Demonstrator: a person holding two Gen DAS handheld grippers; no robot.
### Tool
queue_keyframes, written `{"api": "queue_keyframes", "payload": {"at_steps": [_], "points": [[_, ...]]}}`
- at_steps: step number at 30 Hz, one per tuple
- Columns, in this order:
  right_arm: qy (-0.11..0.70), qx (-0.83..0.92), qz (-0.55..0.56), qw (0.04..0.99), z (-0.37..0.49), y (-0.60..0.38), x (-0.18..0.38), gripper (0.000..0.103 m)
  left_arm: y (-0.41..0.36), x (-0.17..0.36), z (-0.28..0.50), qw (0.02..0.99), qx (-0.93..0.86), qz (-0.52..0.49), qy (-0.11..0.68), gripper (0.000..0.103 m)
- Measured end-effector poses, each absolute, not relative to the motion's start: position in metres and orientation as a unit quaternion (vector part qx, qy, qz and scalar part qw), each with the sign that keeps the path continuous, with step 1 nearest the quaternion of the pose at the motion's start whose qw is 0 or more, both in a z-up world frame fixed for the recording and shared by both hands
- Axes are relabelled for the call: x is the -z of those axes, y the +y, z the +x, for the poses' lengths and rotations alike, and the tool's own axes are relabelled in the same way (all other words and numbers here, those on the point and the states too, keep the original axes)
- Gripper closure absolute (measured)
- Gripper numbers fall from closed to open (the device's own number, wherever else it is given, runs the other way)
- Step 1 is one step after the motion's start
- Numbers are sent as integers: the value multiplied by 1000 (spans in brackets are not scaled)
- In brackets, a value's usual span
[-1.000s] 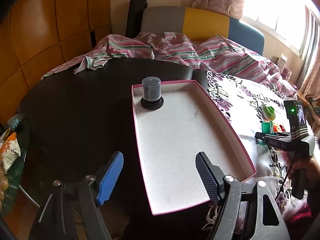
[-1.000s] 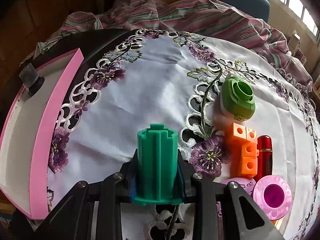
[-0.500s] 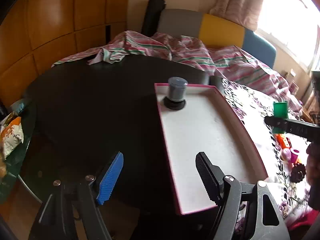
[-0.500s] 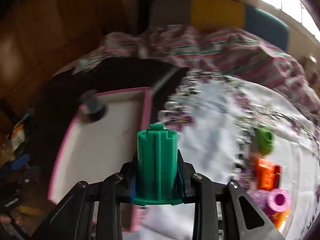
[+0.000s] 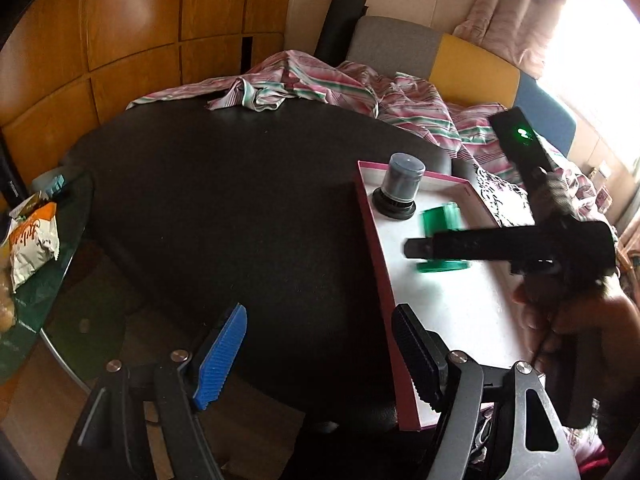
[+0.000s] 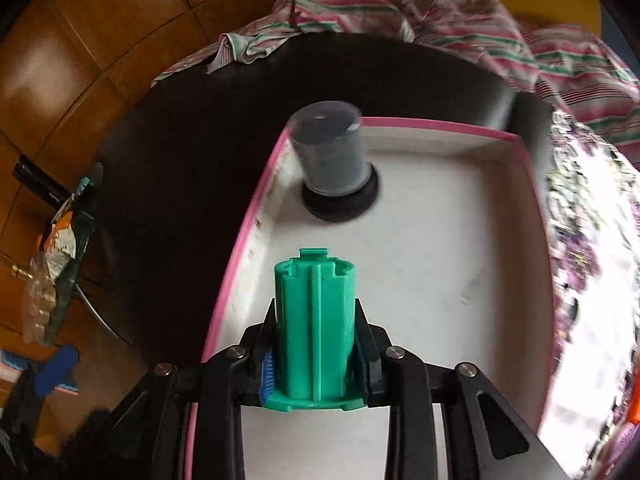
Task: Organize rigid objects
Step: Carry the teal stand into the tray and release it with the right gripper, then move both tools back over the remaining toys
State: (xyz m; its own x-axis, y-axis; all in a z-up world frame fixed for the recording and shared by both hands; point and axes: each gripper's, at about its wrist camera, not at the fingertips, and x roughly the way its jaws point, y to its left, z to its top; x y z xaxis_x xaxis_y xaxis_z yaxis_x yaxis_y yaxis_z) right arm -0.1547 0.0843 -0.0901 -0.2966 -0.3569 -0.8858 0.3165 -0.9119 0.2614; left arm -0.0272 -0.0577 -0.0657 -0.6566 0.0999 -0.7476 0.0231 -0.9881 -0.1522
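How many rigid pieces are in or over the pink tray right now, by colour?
Green: 1, the green spool, held in the right tongs above the pink tray.
Dark grey: 1, the grey cylinder standing in a far corner of the tray.
Total: 2

A dark round table (image 5: 240, 208) fills the space ahead of the left claw, with a crumpled pink-and-green striped cloth (image 5: 320, 84) heaped along its far edge. Behind the cloth stand a grey, yellow and blue upholstered seat back (image 5: 472, 64) and wood-panelled walls (image 5: 120, 32). To the claw's left, snack packets (image 5: 34, 240) lie on a glass side table (image 5: 60, 320). A floral embroidered cloth (image 6: 588, 240) spreads right of the right claw.
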Motion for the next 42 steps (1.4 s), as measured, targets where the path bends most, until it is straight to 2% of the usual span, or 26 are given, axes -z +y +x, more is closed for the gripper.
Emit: {"api": "queue_keyframes", "payload": {"at_steps": [3,5,20,35,42], "points": [[-35,813,545,204,-157,84,89,64,-58,66,-27,22,-907,-413,-74,27],[-50,818,533,211,-149,87,83,61,-57,65,-26,23,-909,-410,-73,27],[-24,873,468,133,-86,185,40,60,-26,46,-18,59,-919,-389,-33,27],[-57,896,437,57,-36,273,18,60,19,38,-8,109,-915,-389,11,27],[-86,905,417,-15,-14,340,4,60,41,37,-7,135,-911,-390,26,27]]}}
